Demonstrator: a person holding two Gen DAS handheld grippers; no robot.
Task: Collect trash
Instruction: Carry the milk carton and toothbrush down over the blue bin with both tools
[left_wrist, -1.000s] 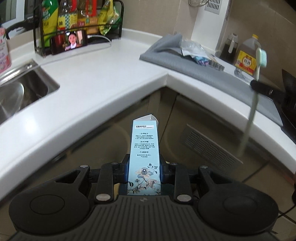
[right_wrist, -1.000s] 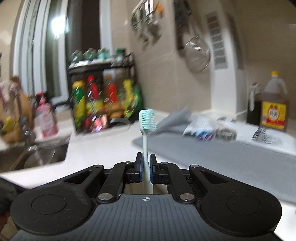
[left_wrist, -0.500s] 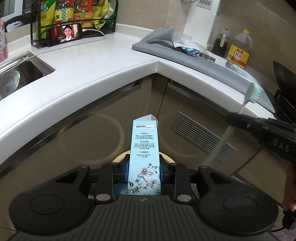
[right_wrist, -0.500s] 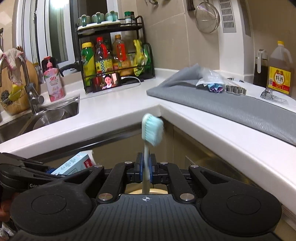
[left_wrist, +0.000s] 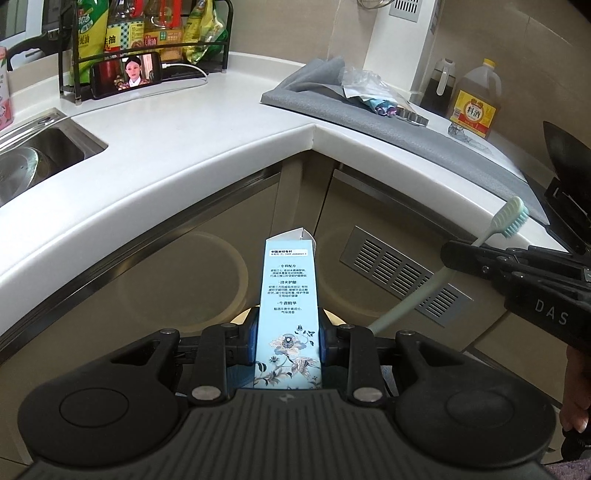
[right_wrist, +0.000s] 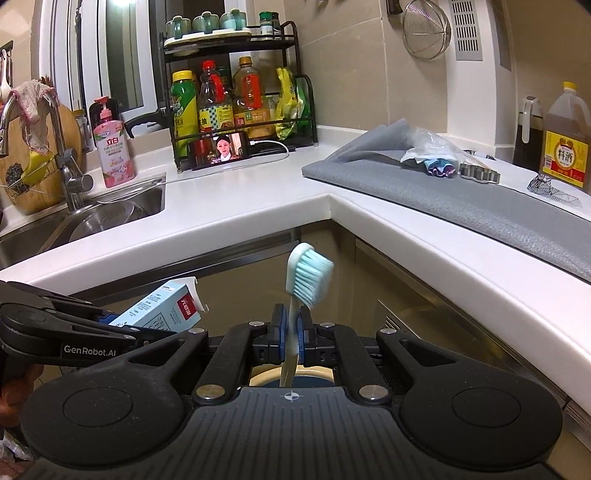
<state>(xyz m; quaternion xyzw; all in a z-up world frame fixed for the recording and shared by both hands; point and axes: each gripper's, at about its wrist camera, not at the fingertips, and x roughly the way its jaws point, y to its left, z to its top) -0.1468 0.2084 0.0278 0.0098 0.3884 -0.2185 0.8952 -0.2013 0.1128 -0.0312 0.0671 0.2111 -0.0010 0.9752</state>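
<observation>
My left gripper clamping pale-blue floral carton, long axis toward white countertop, my right gripper clenched on mint toothbrush, bristles up, below that countertop edge

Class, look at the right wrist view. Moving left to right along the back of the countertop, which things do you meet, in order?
Pink soap bottle → phone leaning at the black bottle rack → crumpled plastic bag on the grey mat → dark dispenser bottle → cooking wine jug.

sink left | phone by rack | grey mat right | jug, perhaps cooking wine
</observation>
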